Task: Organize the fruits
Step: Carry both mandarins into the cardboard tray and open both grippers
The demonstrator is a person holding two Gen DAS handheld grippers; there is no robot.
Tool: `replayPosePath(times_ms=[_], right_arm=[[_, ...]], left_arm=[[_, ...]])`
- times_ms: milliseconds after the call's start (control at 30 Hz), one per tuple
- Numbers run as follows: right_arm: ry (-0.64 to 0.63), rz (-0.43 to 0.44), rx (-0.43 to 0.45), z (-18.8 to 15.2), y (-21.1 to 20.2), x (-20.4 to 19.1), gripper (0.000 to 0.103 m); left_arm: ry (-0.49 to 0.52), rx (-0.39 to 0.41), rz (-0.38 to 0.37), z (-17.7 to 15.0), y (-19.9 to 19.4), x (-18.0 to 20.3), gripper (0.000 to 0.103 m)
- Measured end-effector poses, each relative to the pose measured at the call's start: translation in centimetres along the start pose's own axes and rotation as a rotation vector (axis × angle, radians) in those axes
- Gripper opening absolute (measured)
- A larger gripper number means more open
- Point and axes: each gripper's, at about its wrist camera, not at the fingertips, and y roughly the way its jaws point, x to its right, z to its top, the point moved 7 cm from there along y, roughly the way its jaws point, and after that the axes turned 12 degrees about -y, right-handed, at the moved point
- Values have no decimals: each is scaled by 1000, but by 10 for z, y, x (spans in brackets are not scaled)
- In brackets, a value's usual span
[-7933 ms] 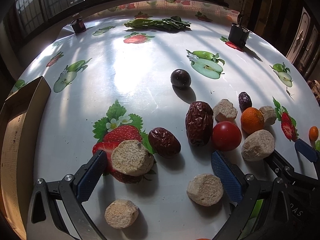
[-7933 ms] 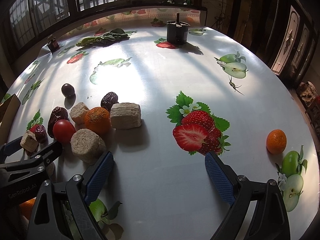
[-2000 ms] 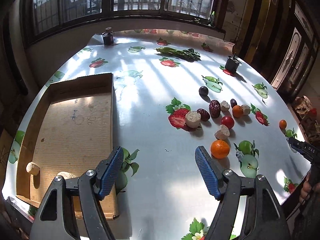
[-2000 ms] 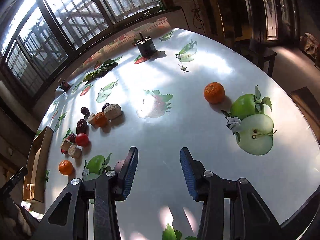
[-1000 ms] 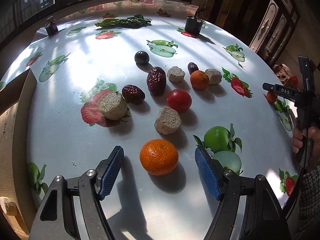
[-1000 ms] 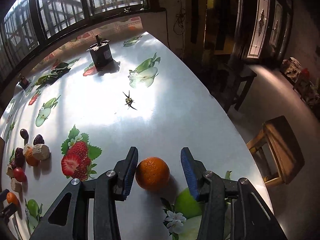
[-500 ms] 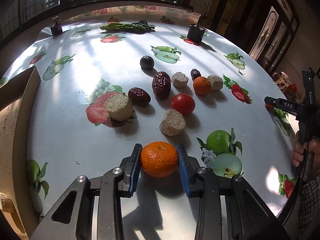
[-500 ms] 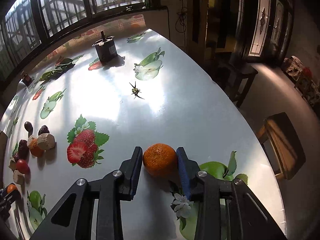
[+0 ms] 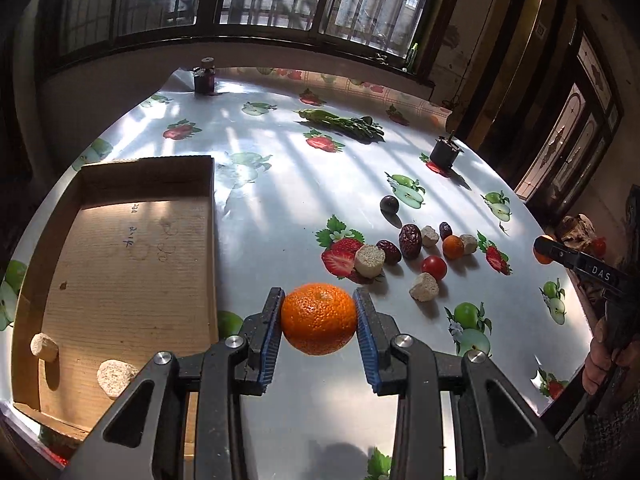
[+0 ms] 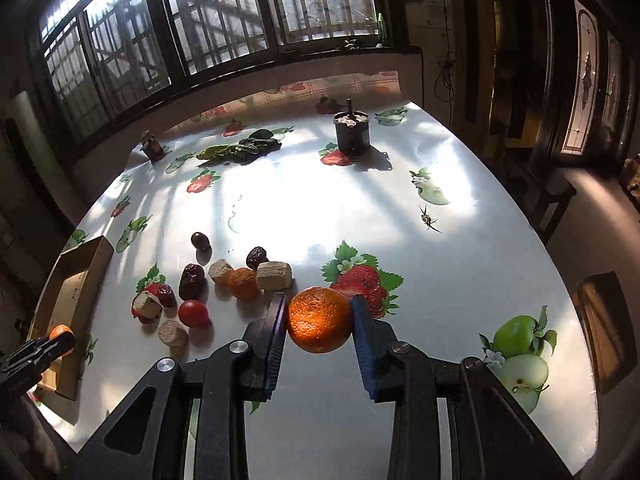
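You hold one orange point(image 9: 319, 319) clamped between the blue pads of your left gripper point(image 9: 319, 320), raised above the table point(image 9: 280, 208) just to the right of the cardboard tray point(image 9: 124, 248). Your right gripper point(image 10: 319, 320) is closed on a second orange point(image 10: 319, 319), also lifted clear of the tablecloth, with a printed strawberry point(image 10: 362, 280) showing just beyond it. The tray sits on the left side of the table; two pale chunks point(image 9: 44, 347) lie in its near left corner, close together but apart. To the right of the tray the loose fruit stays clustered mid-table: a red tomato point(image 9: 433, 267), a small orange point(image 9: 453, 247), three wrinkled dates, the largest being date point(image 9: 410, 235), a dark plum point(image 9: 389, 204) at the far side, and several pale chunks among them, one pale chunk point(image 9: 424, 287) nearest to you. Farther away lie a bundle of green leaves point(image 9: 344, 124), a dark pot point(image 9: 443, 152) at the far right, and a small dark jar point(image 9: 204, 80) at the far left edge. Sunlight stripes fall across the cloth from the windows behind.
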Motion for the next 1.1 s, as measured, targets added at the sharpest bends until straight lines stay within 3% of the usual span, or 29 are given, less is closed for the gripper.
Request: replayPosePath(times_ms=[233, 367, 533, 733, 900, 1100], right_arm=[[-190, 266, 12, 42, 14, -165, 34], [-271, 407, -28, 50, 40, -259, 34], [-376, 466, -120, 31, 88, -347, 35], [-420, 460, -201, 14, 133, -387, 35], [-442, 472, -242, 1, 147, -399, 35], [-481, 455, -232, -5, 148, -408, 37]], left_arm=[[-38, 56, 240, 50, -24, -107, 34], [-114, 29, 291, 60, -14, -160, 34], [-177, -46, 336, 51, 10, -202, 34], [-203, -108, 368, 36, 24, -224, 34], [-207, -85, 354, 36, 20, -224, 34], [-253, -75, 324, 33, 13, -225, 35]])
